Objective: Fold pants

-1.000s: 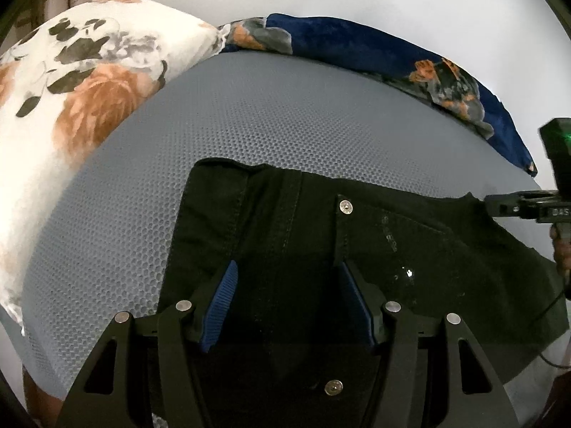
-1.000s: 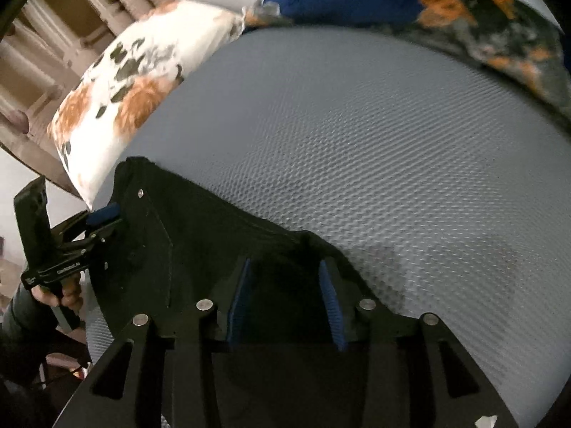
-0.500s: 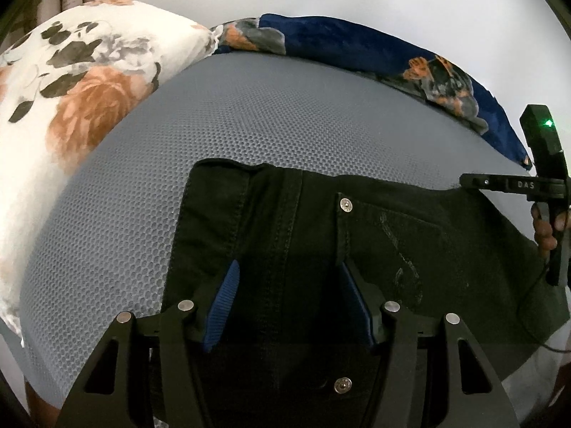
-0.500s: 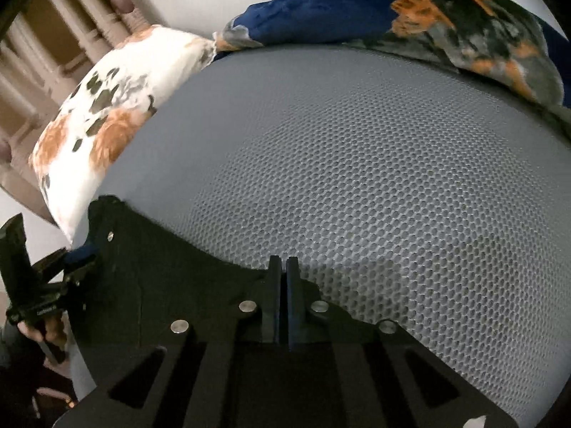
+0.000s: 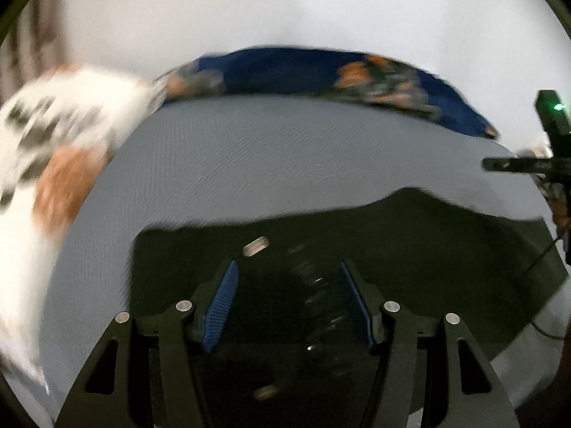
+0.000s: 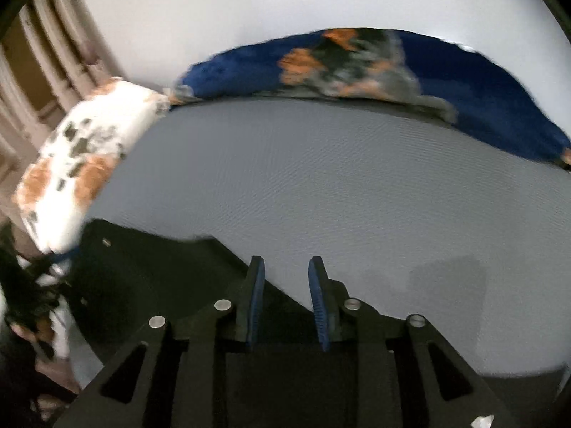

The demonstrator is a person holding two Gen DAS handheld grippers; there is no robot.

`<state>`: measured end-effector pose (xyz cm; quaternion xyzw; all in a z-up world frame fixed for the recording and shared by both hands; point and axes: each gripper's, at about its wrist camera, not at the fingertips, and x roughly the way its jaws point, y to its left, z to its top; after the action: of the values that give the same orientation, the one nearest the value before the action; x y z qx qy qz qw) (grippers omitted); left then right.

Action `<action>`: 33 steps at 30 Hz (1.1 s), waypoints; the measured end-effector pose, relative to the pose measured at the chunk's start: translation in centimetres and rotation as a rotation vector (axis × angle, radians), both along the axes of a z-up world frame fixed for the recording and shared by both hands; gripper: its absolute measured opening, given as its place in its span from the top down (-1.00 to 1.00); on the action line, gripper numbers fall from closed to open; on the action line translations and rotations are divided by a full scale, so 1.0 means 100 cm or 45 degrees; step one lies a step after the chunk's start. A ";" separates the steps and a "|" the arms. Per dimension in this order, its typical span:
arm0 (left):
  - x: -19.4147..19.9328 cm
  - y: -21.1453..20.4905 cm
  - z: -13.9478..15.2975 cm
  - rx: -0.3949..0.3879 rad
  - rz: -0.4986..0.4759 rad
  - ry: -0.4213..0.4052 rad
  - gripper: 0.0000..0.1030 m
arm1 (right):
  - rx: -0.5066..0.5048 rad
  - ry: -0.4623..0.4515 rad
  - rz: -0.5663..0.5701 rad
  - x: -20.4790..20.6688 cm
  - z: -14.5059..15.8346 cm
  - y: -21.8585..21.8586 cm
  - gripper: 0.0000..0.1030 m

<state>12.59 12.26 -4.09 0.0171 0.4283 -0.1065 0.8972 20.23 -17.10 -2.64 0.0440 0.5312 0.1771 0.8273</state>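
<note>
Black pants lie flat on a grey honeycomb bed surface; the view is motion-blurred. My left gripper is open above the waistband near a metal button. In the right wrist view the pants lie at the lower left. My right gripper is open at the pants' right edge, holding nothing. The right gripper also shows at the right edge of the left wrist view.
A white floral pillow lies at the left and a navy floral pillow along the far edge by a white wall. In the right wrist view the same pillows appear, with beige curtains at left.
My right gripper was shut on the pants' edge half a second ago and has opened. Both grippers have pulled back and tilted up; the pants now lie lower in both views.
</note>
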 end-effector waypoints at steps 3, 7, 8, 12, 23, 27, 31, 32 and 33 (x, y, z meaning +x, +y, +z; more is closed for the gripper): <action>0.014 -0.039 0.007 -0.039 -0.152 -0.016 -0.15 | -0.071 0.040 -0.108 -0.027 -0.009 -0.031 0.51; 0.039 -0.093 -0.002 -0.063 -0.316 0.017 -0.15 | -0.129 0.093 -0.187 -0.052 -0.024 -0.055 0.51; 0.043 -0.102 -0.004 -0.080 -0.347 0.036 -0.15 | -0.138 0.096 -0.199 -0.058 -0.027 -0.060 0.51; 0.059 -0.142 -0.016 -0.122 -0.441 0.086 -0.15 | -0.170 0.108 -0.250 -0.076 -0.036 -0.077 0.51; 0.107 -0.177 -0.063 -0.085 -0.378 0.219 0.02 | -0.223 0.080 -0.312 -0.065 -0.059 -0.080 0.50; 0.113 -0.178 -0.071 -0.054 -0.351 0.227 0.17 | -0.205 0.060 -0.328 -0.060 -0.061 -0.087 0.50; 0.114 -0.178 -0.077 -0.043 -0.340 0.218 0.18 | -0.203 0.059 -0.335 -0.056 -0.062 -0.093 0.50; 0.114 -0.178 -0.076 -0.046 -0.332 0.220 0.18 | -0.204 0.062 -0.339 -0.056 -0.062 -0.093 0.50; 0.115 -0.178 -0.076 -0.045 -0.330 0.221 0.18 | -0.207 0.059 -0.346 -0.057 -0.060 -0.094 0.42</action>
<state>24.14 -5.54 -11.68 0.0473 0.4964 -0.2298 0.8358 14.52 -26.52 -8.66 0.0525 0.5520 0.0191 0.8320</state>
